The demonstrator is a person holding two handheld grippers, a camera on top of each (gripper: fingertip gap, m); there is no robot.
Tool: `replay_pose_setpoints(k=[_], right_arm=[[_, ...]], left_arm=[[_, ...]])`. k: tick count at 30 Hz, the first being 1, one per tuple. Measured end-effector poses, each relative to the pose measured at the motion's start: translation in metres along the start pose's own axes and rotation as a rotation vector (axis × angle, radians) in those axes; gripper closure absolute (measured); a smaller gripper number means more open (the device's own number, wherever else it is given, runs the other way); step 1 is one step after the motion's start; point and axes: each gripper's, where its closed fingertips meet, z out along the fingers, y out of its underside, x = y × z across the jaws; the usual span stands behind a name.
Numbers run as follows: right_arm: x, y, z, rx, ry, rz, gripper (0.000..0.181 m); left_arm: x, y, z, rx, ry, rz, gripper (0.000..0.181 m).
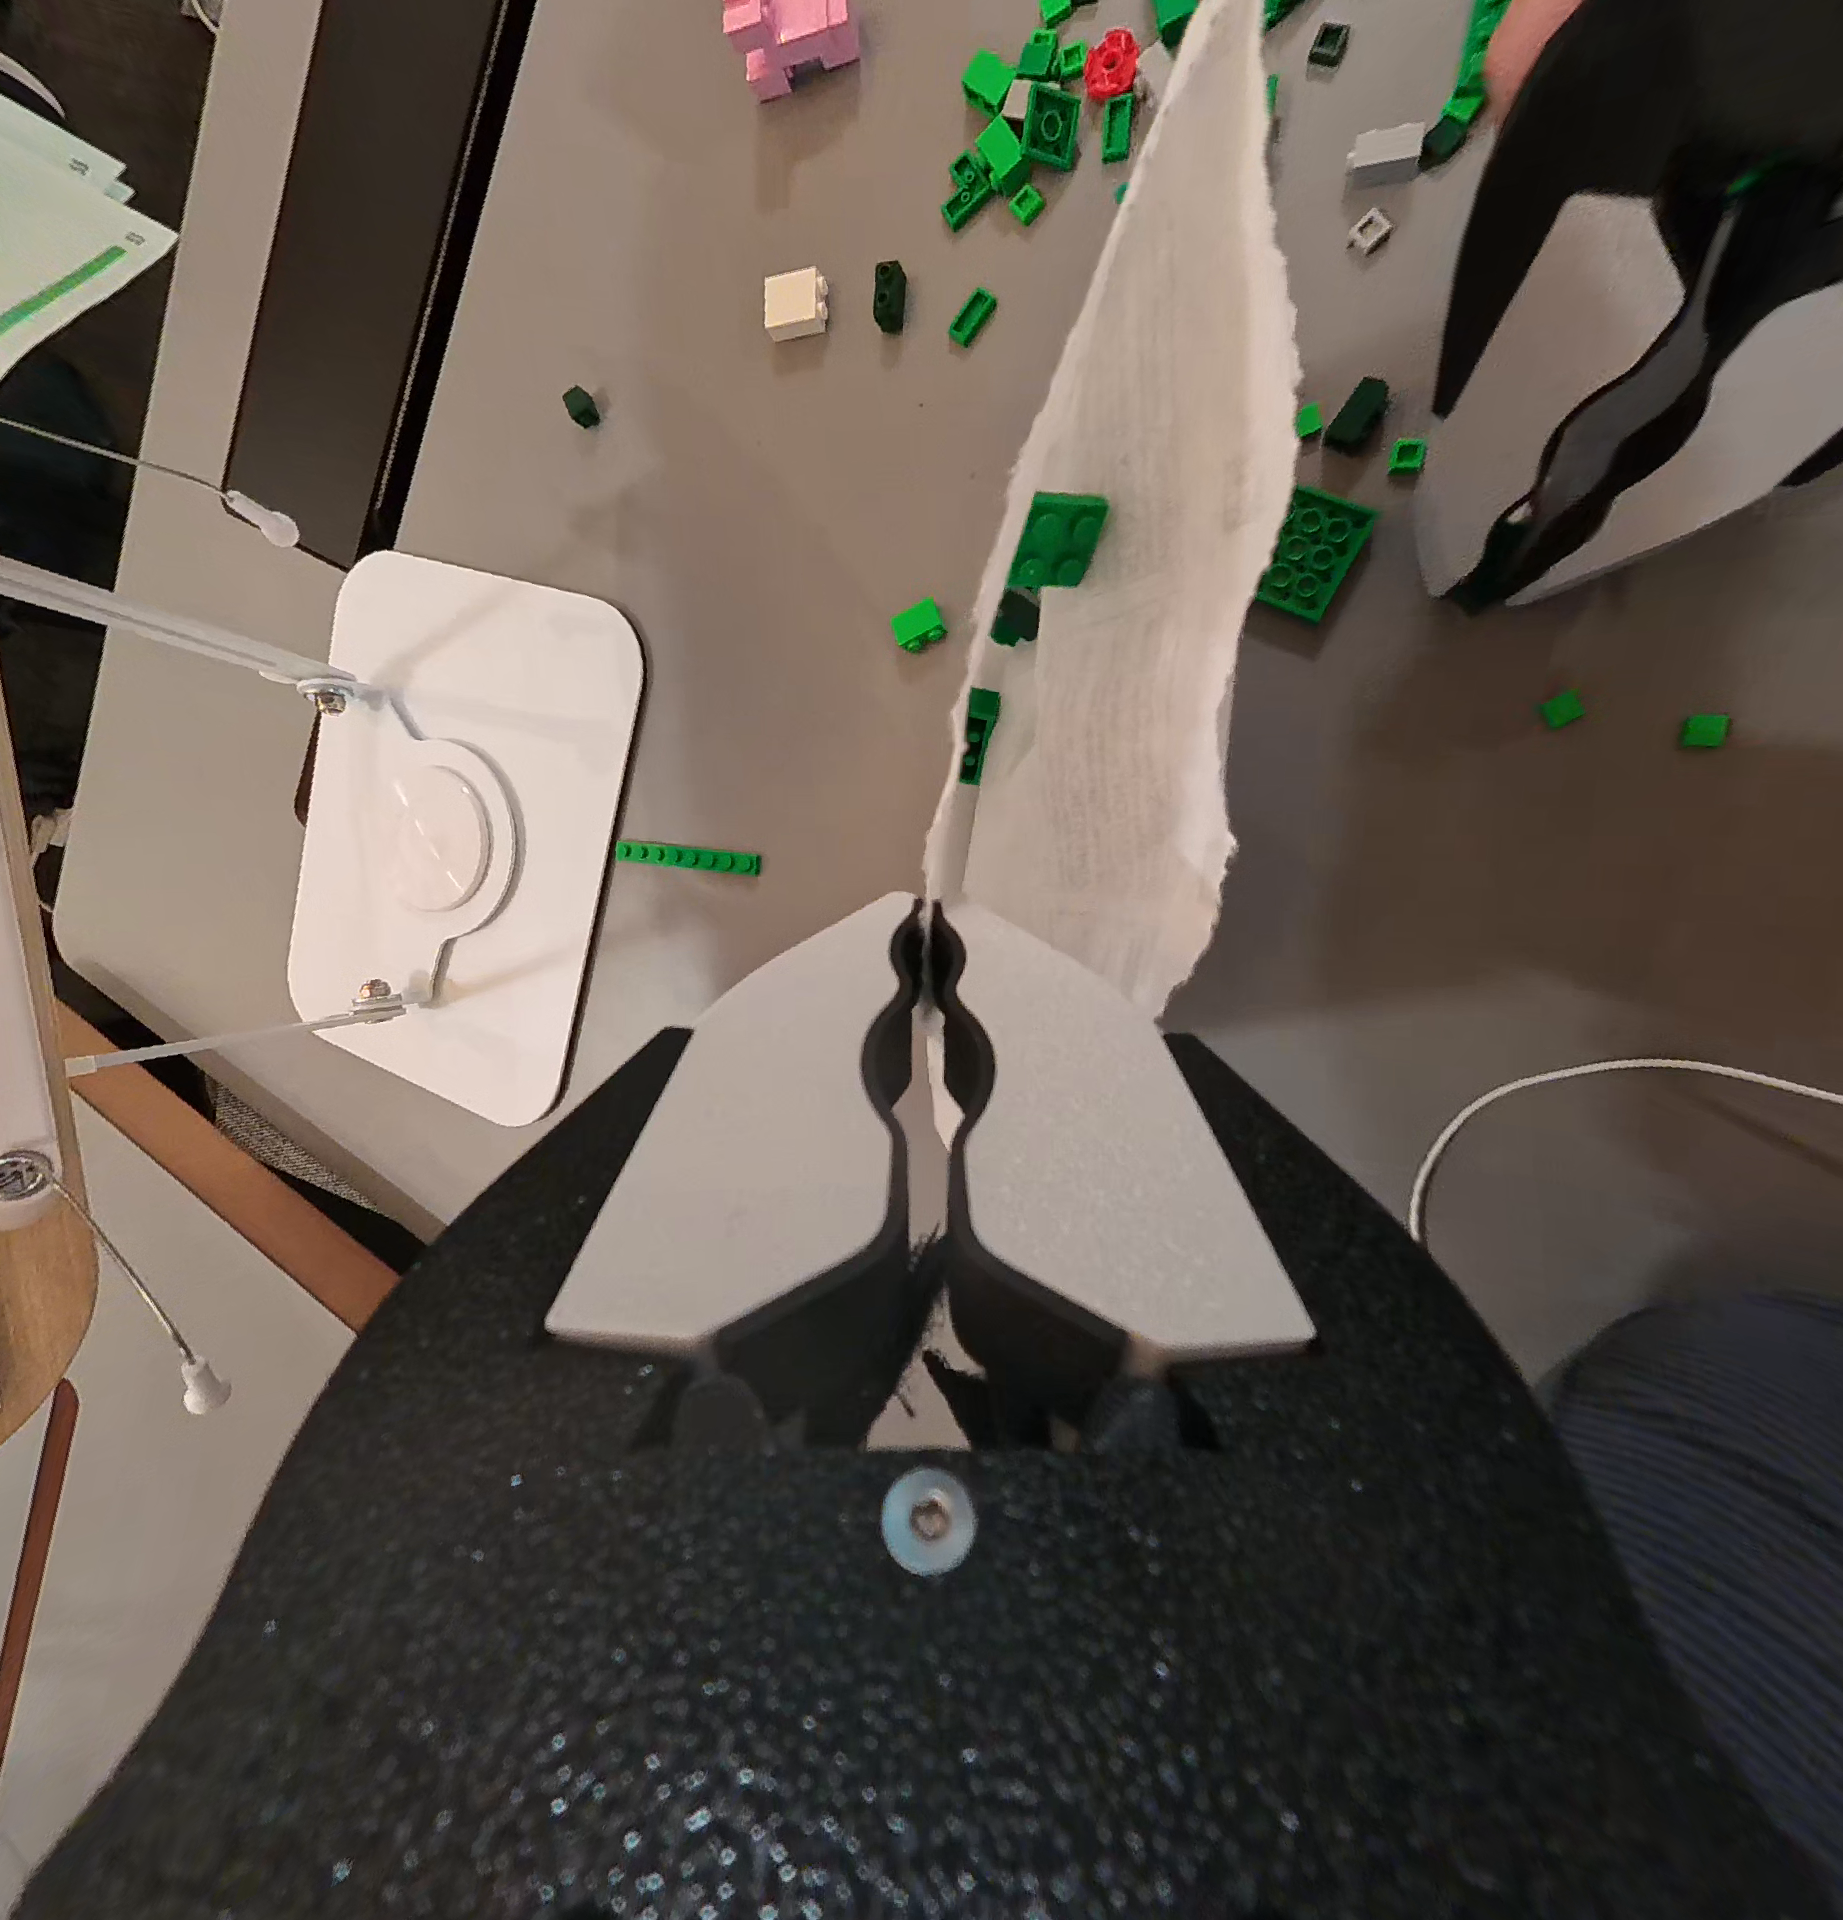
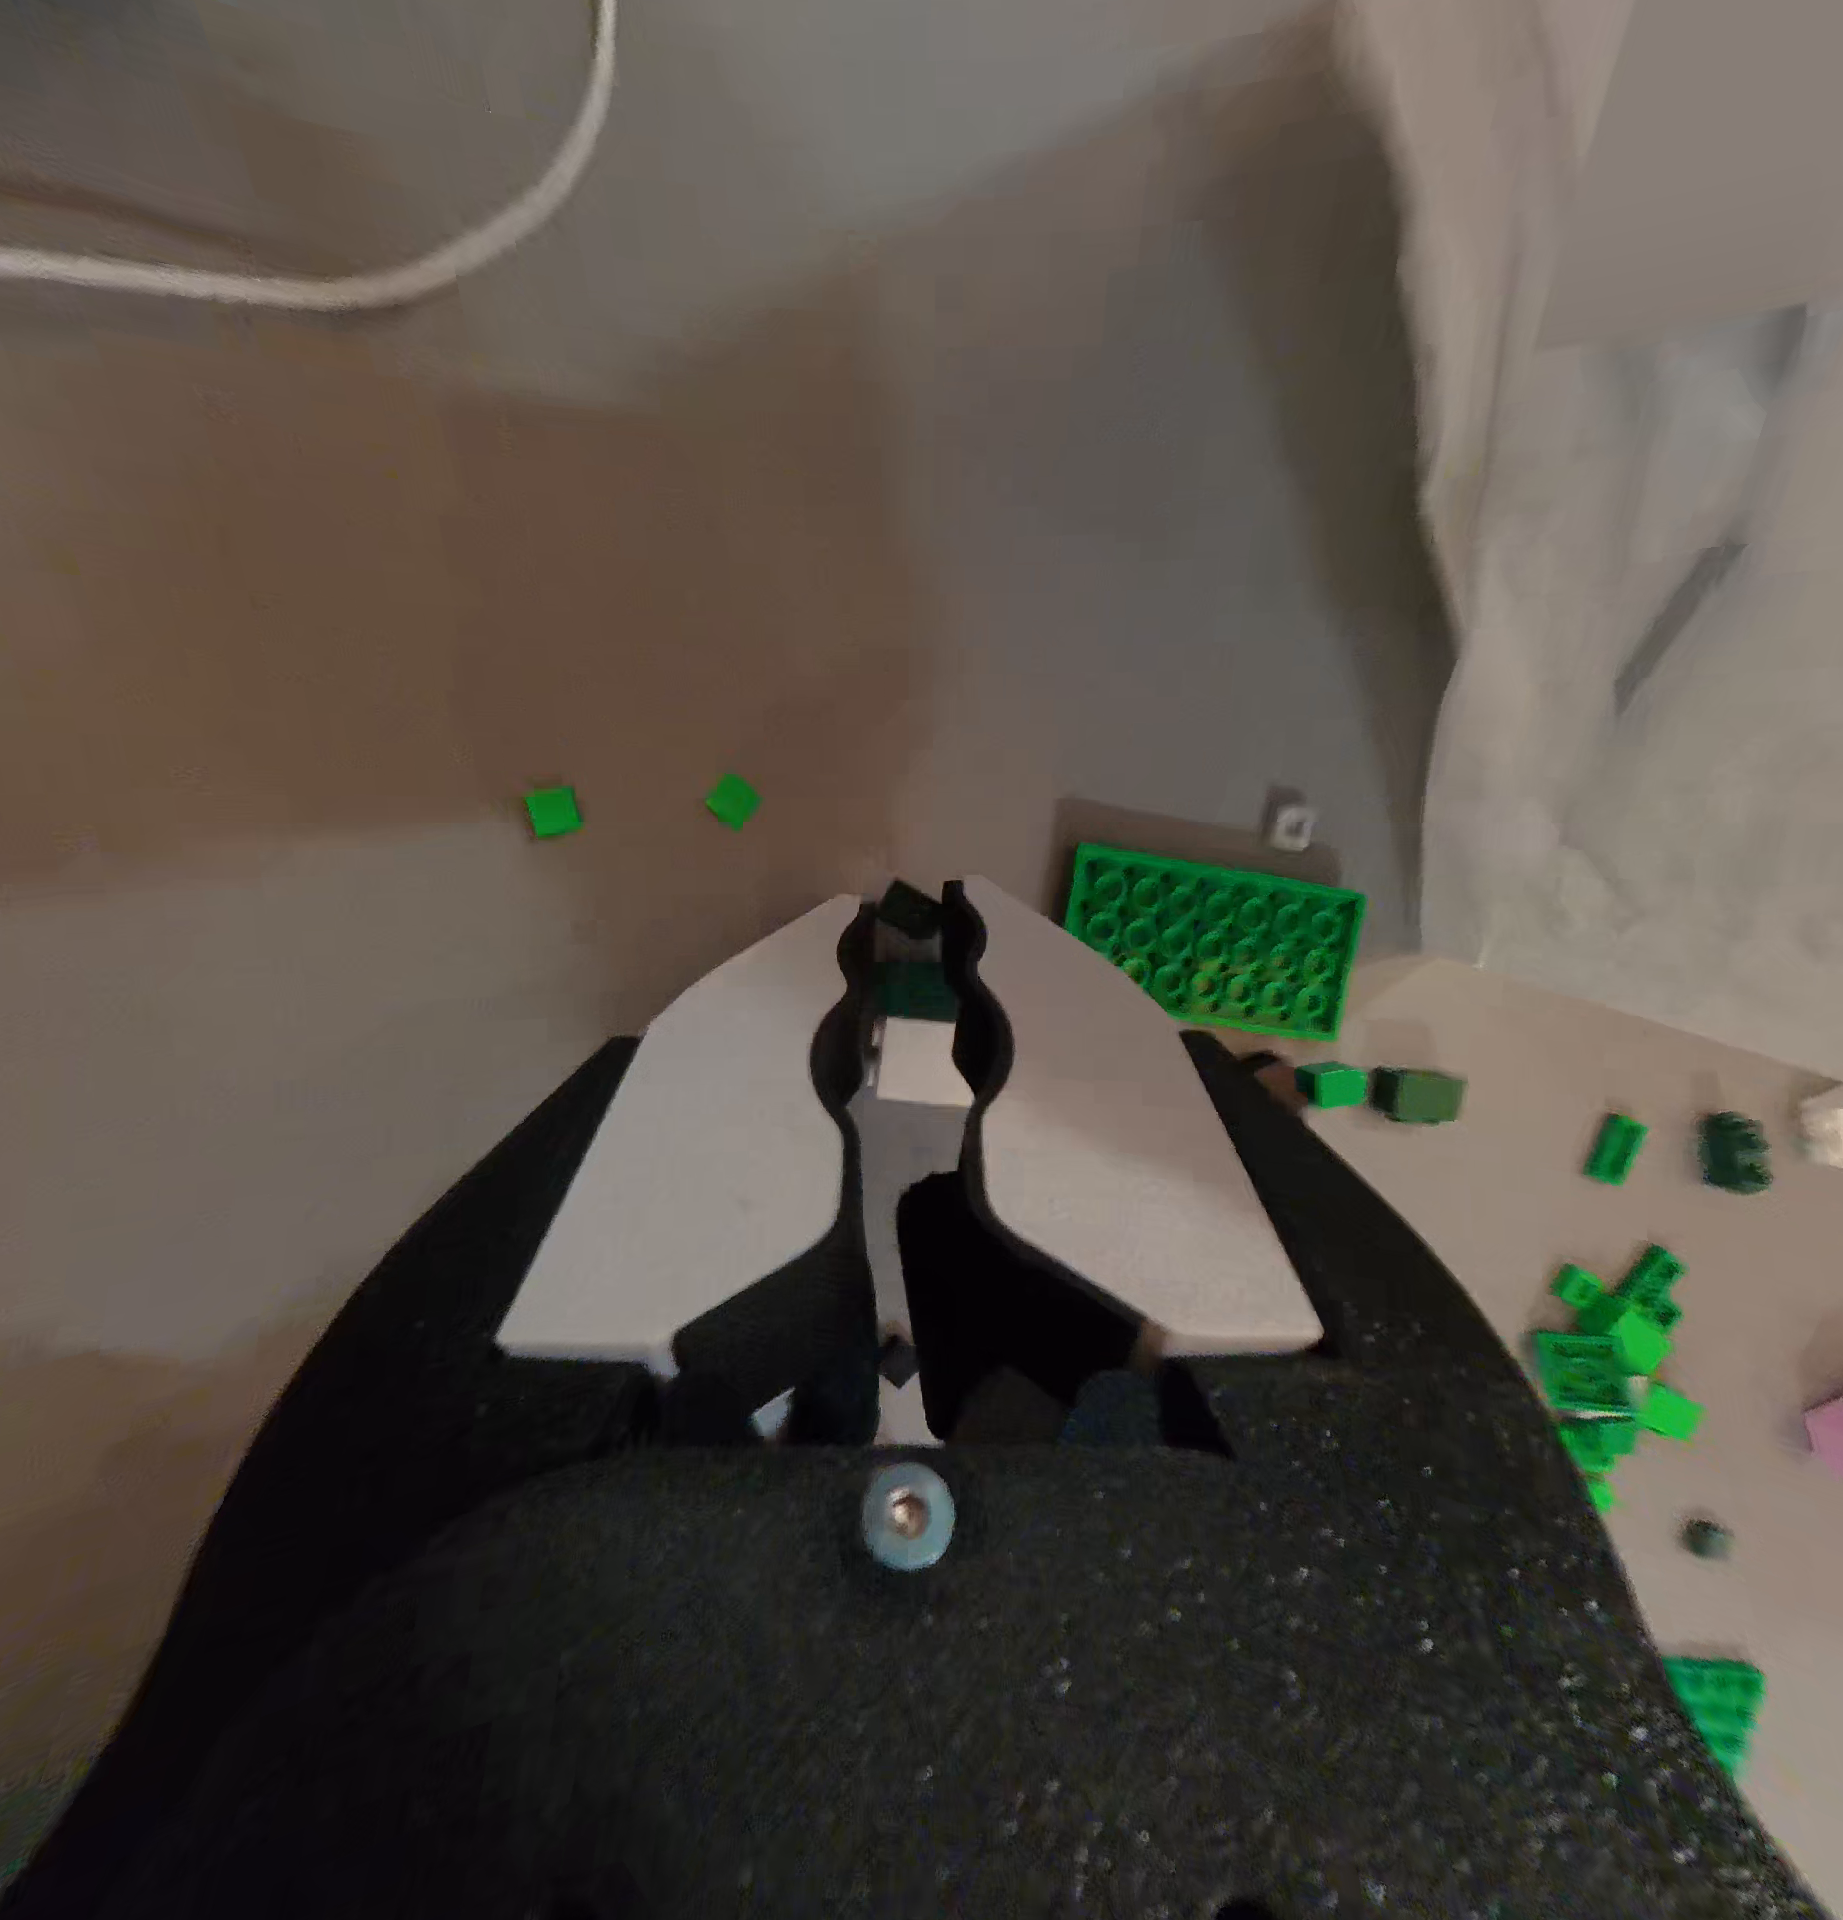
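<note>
Paper bag (image 1: 1156, 582) pinched by left gripper (image 1: 929, 914) | right gripper (image 2: 901, 899) clamps dark-green brick (image 2: 912, 902), clear only in right view

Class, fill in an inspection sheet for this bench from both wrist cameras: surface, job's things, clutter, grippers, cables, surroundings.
Surface: grey table, matt.
Job's things: torn white paper bag, held up off the table; small stack of bricks, dark green and white.
Clutter: loose green bricks scattered; large green plate studs down; pink brick build; white brick; long green strip.
Grippers: left gripper shut on the paper bag's edge; right gripper shut on the stack of bricks.
Cables: white cable curving over the table.
Surroundings: white stand base with wire arms; printed booklet at the left.
</note>
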Motion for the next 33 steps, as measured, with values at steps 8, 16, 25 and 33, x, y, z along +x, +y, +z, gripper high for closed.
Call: replay_pose_setpoints(k=[8, 16, 25, 33], right_arm=[[0.057, -0.133, -0.104, 0.500, 0.605, -0.176, 0.169], [0.082, -0.125, -0.075, 0.272, 0.672, -0.224, 0.161], [0.076, -0.121, -0.074, 0.250, 0.586, -0.216, 0.154], [0.058, -0.112, -0.078, 0.254, 0.455, -0.243, 0.145]], left_arm=[[0.003, -0.003, 0.001, -0.005, 0.005, 0.013, 0.181], [0.007, -0.006, 0.000, 0.002, 0.014, 0.028, 0.181], [0.008, -0.007, -0.002, 0.017, 0.023, 0.032, 0.181], [0.008, -0.006, -0.003, 0.020, 0.024, 0.027, 0.181]])
